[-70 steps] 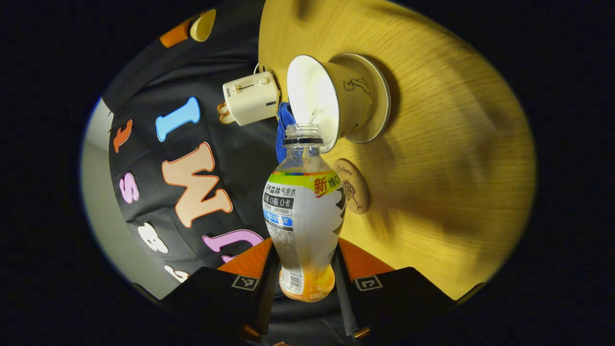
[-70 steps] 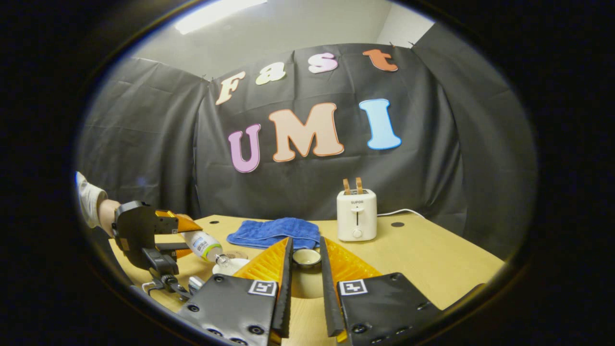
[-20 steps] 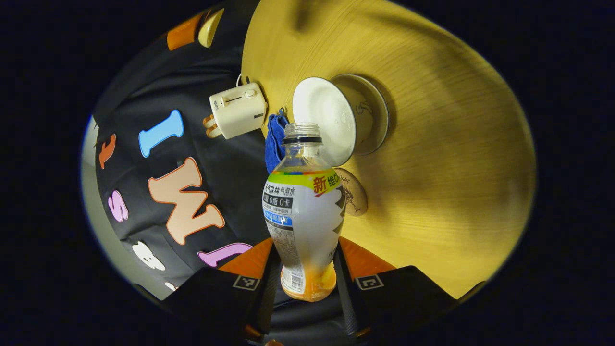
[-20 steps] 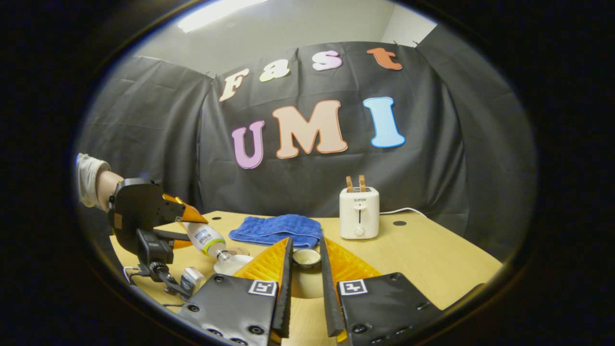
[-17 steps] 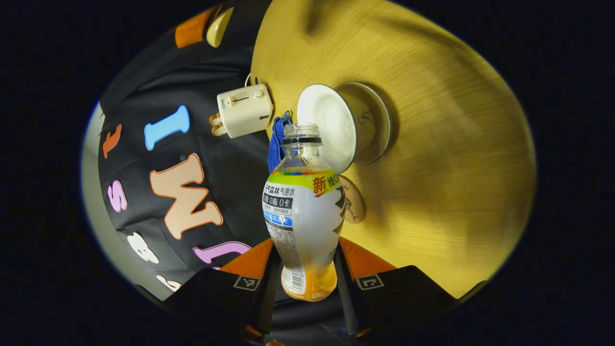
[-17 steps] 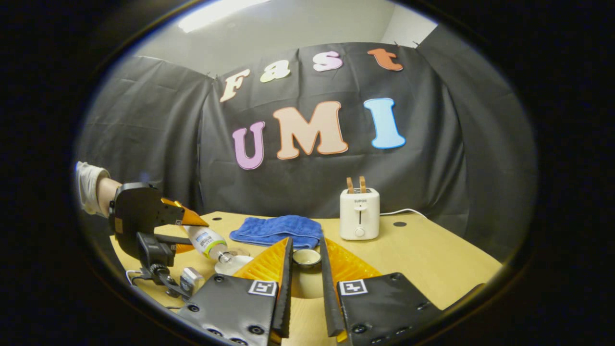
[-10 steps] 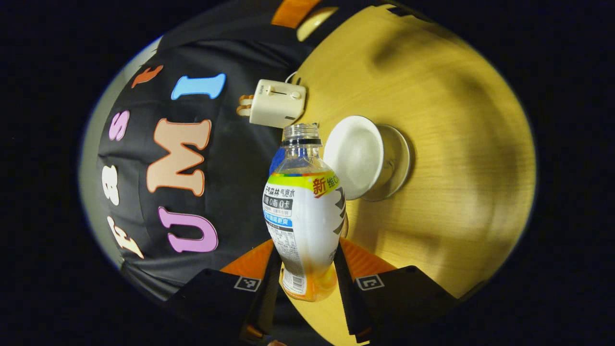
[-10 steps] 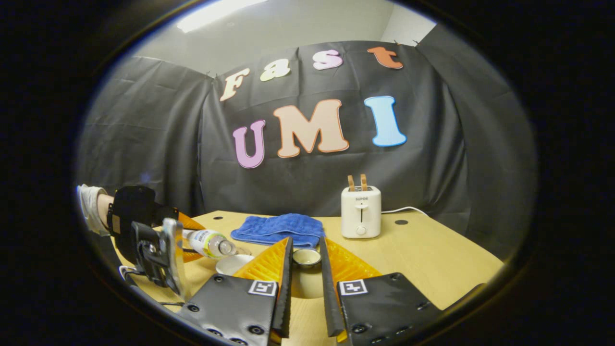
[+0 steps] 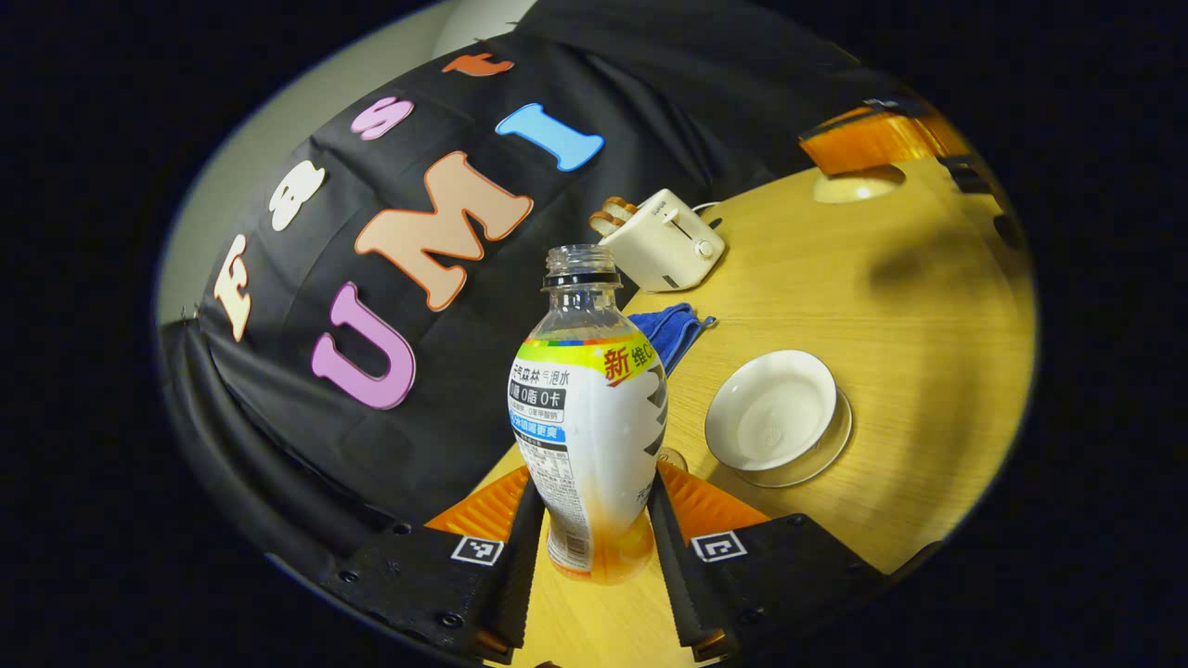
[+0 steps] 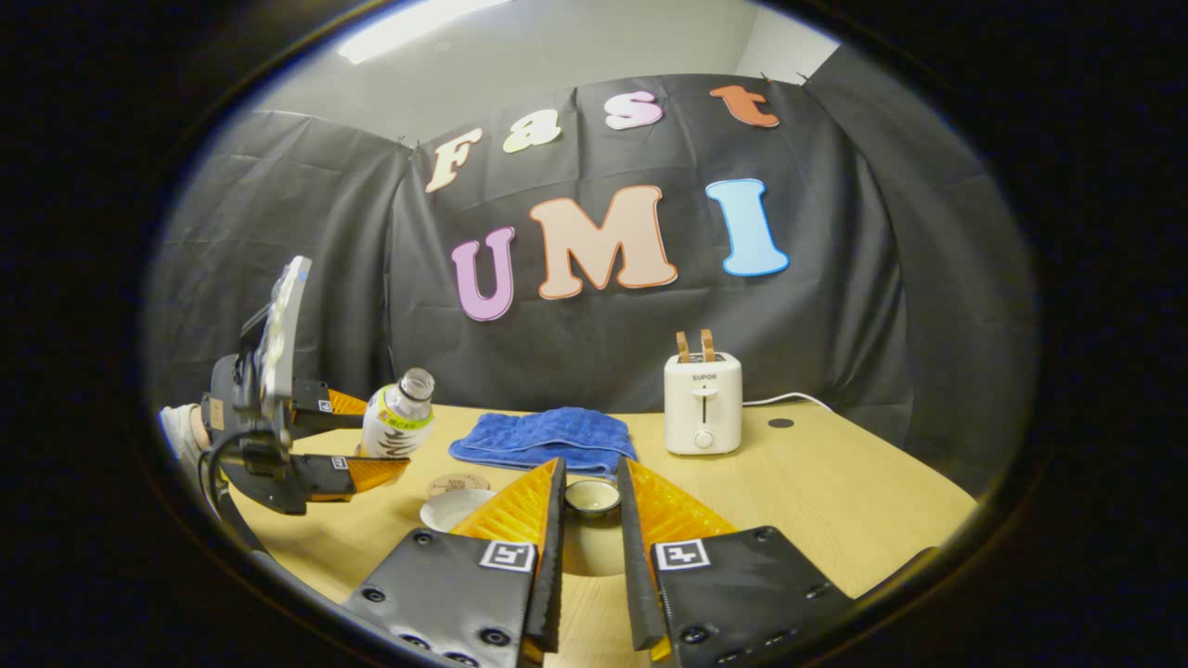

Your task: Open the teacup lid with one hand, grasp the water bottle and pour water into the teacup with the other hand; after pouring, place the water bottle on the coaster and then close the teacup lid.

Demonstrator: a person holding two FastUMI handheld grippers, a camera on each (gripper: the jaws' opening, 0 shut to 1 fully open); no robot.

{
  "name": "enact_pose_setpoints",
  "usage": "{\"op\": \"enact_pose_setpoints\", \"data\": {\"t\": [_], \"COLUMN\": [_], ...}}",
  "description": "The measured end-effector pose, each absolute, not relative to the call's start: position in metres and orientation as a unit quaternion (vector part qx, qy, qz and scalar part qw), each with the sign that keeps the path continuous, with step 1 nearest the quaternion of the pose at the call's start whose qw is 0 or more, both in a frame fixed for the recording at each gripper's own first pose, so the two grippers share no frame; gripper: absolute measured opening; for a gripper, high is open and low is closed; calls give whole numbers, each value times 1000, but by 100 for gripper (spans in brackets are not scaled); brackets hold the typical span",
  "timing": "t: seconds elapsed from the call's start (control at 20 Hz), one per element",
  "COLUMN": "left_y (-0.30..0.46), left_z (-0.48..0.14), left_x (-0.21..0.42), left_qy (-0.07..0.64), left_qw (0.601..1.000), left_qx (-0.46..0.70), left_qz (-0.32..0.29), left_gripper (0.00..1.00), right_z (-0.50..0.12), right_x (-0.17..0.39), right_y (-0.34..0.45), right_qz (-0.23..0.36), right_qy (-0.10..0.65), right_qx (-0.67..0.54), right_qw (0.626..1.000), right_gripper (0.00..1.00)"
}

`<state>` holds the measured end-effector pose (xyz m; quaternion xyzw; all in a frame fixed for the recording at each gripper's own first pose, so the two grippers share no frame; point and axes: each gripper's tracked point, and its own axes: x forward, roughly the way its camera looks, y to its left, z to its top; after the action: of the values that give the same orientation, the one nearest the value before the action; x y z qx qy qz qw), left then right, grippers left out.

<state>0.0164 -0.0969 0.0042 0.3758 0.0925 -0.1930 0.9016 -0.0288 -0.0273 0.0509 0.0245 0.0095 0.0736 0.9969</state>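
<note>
Swung back from its pouring tilt, the water bottle (image 9: 587,408) now stands near upright, mouth uncapped, clamped low on its body between the fingers of the left gripper (image 9: 588,547). In the right gripper view the coaster (image 10: 458,484) lies on the table (image 10: 835,501) just below the bottle, toward five o'clock, with the open teacup (image 10: 452,508) at six o'clock of the coaster. The left gripper is nearer; setting down probably needs a short drop with the bottle's long axis vertical. The right gripper (image 10: 589,506) pinches the lid (image 10: 592,498) aloft.
</note>
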Motion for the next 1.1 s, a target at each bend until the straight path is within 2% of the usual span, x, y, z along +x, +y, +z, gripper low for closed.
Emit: {"op": "enact_pose_setpoints", "data": {"t": [0.2,0.45,0.65,1.1], "left_y": [-96,-104,-112,-117], "left_z": [14,16,5,-15], "left_x": [19,21,17,10], "left_qy": [80,76,88,111], "left_qw": [939,968,973,974], "left_qx": [284,154,89,42], "left_qz": [-175,-182,-192,-195], "left_gripper": [58,58,58,58], "right_z": [47,44,41,33], "right_x": [-28,-26,-25,-23], "right_y": [-27,-25,-25,-11], "right_qz": [74,77,76,86], "right_qy": [16,19,22,30], "right_qx": [32,32,33,29], "right_qw": [997,996,996,995], "right_gripper": [32,33,34,32]}}
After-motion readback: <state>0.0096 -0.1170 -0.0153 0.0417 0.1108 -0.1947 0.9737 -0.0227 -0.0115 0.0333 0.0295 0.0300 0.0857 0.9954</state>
